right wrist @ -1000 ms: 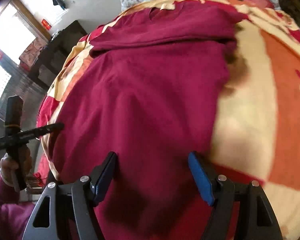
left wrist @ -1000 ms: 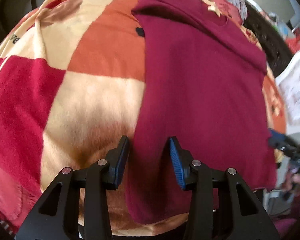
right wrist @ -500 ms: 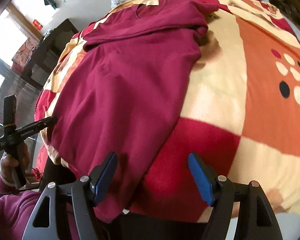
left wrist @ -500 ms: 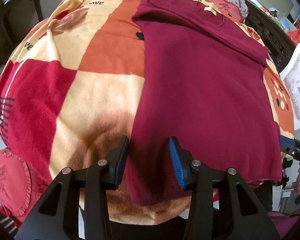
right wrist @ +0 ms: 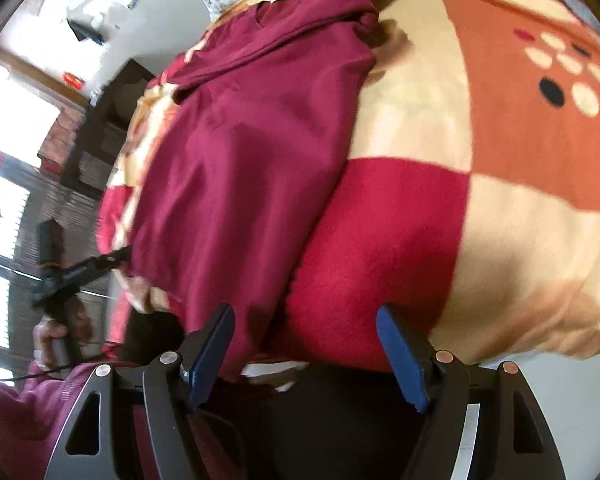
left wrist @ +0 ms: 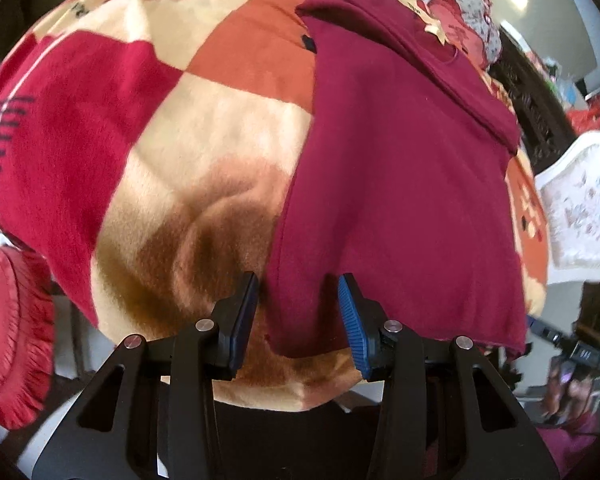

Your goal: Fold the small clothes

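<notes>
A: Biggest thing first?

B: Checked blanket [left wrist: 204, 128], red, orange and cream squares, covers the whole bed. Right wrist view shows it too [right wrist: 480, 216], with a dotted patch far right.

A: The garment?

B: Maroon shirt [left wrist: 400, 184] lying flat on the blanket, right of centre in the left wrist view. Far end is folded over into a band across the top, with a tan neck label showing there. Near hem hangs a little over the near edge of the bed. In the right wrist view the same shirt [right wrist: 244, 152] sits left of centre, its near corner drooping over the edge.

A: Left tool?

B: Left tool [left wrist: 298, 316] is open, blue pads apart, straddling the shirt's near left corner. Fabric sits between the fingers, but I can't tell if the pads touch it.

A: Right tool?

B: Right tool [right wrist: 306, 352] is open wide, near the bed edge. Shirt's near corner is just beside its left finger, the rest of the gap is over red blanket. Not gripping.

A: Anything else?

B: Red frilled cushion [left wrist: 8, 328] near left below the bed. White patterned furniture [left wrist: 580, 208] at right. Dark cabinet [right wrist: 96, 136] by the windows, far left.
</notes>
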Tool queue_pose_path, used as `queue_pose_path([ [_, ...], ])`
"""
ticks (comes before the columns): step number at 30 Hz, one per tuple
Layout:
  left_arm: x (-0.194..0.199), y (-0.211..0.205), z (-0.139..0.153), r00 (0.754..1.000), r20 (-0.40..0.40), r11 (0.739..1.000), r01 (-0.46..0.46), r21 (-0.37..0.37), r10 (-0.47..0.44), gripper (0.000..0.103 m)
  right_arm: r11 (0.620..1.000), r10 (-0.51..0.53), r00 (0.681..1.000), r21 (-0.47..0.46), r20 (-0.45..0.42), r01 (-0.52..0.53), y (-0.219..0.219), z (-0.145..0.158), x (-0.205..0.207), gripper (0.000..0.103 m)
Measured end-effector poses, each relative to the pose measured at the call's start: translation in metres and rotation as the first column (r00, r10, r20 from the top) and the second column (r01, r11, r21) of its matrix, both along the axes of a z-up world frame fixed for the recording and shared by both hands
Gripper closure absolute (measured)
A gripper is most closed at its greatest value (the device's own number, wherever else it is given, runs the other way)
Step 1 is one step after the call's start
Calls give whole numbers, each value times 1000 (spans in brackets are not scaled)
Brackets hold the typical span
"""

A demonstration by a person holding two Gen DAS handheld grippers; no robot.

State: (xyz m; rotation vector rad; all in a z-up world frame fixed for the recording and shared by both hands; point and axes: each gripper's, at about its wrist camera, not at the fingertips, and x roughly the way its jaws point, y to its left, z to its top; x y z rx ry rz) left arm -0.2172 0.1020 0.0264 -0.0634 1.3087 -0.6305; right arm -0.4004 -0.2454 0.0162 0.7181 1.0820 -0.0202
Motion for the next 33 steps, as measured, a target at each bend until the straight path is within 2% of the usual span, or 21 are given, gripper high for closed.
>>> queue_pose_path([
  [2,2,1,-1,999,-32,999,-11,-41,10,59,999,4,1000,41,17,-5,2,-3,1,32],
  [4,3,0,-3,998,-54,997,-21,-76,17,46,997,4,1000,71,22,-6,5,-8,3,32],
  [5,3,-1,-3,998,-59,996,-24,-86,19,44,997,6,1000,78,20,-7,6,-10,4,32],
  [11,3,-7,-3,998,-58,997,-6,-71,2,43,989,13,1000,148,23,-16,10,-17,2,32],
  [18,2,-14,-5,998,-56,998,23,-60,-26,43,989,65,998,133,26,-67,15,2,2,32],
  [23,4,-16,-9,997,-74,997,8,-78,-14,34,989,83,996,119,44,-88,15,6,6,32],
  [24,5,-17,-9,997,-77,997,6,-83,-13,31,987,76,996,136,39,-80,15,1,7,32],
  [29,3,-22,-8,997,-67,997,24,-67,-28,28,981,51,997,183,56,-60,13,-10,1,31],
  [30,3,-23,-8,997,-63,998,28,-62,-32,28,980,44,997,190,66,-56,12,-9,-2,32],
  [31,2,-24,-8,997,-61,998,33,-55,-36,28,975,38,996,214,82,-55,11,-7,-3,38],
  [33,2,-25,-8,997,-64,998,37,-49,-40,28,960,52,993,268,106,-79,13,-5,-4,40],
])
